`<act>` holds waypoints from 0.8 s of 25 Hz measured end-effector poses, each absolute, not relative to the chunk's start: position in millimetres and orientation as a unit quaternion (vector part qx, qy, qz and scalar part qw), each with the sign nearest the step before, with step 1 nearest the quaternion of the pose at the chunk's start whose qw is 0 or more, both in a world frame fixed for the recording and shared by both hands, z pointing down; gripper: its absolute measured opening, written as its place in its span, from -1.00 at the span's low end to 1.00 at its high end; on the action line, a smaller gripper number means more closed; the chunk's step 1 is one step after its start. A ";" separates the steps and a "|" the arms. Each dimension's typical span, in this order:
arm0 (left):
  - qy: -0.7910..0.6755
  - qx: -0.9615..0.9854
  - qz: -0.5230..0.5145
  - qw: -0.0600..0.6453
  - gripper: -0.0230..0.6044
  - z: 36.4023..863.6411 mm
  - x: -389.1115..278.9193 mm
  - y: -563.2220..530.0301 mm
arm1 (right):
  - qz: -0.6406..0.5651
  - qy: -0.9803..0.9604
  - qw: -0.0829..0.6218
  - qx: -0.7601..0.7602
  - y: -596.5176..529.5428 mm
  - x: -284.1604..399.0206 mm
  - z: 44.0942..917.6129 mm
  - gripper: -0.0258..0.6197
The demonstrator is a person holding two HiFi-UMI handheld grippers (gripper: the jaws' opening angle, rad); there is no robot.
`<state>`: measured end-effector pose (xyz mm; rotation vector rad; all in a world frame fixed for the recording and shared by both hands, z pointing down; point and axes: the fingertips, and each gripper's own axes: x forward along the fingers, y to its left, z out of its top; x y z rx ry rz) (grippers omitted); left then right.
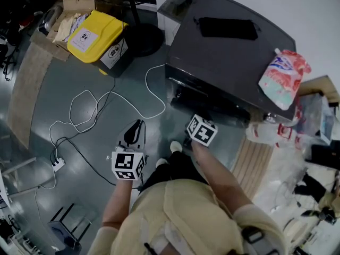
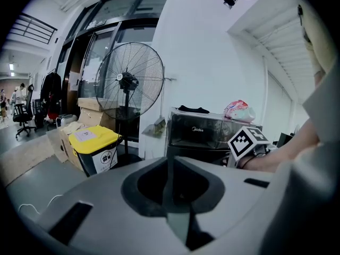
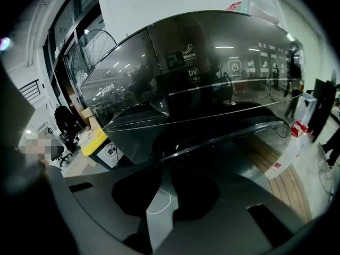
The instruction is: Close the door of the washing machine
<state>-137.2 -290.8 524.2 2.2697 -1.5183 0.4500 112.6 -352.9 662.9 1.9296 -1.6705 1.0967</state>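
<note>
The dark grey washing machine [image 1: 228,52] stands at the upper right, and its glossy front door [image 3: 202,89] fills the right gripper view. The door's lower edge [image 3: 228,137] stands slightly out from the body. My right gripper [image 3: 159,169] is right at that edge. Its jaws stand a little apart, and only floor and a white cable show through the gap. Its marker cube [image 1: 202,130] sits against the machine's front. My left gripper [image 1: 137,129] hangs over the floor to the left, away from the machine. Its fingers [image 2: 159,185] are together and empty.
A pink detergent pouch [image 1: 283,78] and a black item [image 1: 228,28] lie on the machine's top. A yellow-lidded bin [image 1: 95,36] and a fan's base [image 1: 143,39] stand at its left. A white cable [image 1: 106,110] and a power strip [image 1: 57,164] lie on the floor. A wooden slat mat [image 1: 260,158] lies at the right.
</note>
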 end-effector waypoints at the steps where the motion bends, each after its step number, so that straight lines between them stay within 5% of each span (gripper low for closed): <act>1: -0.539 0.806 0.159 0.185 -0.84 523.5 -137.1 -290.6 | 0.390 -0.592 0.181 0.682 -352.8 112.5 662.6 -0.74; 20: -0.531 0.815 0.121 0.198 -0.84 504.8 -131.0 -270.7 | 0.395 -0.638 0.150 0.644 -325.7 99.3 633.5 -0.74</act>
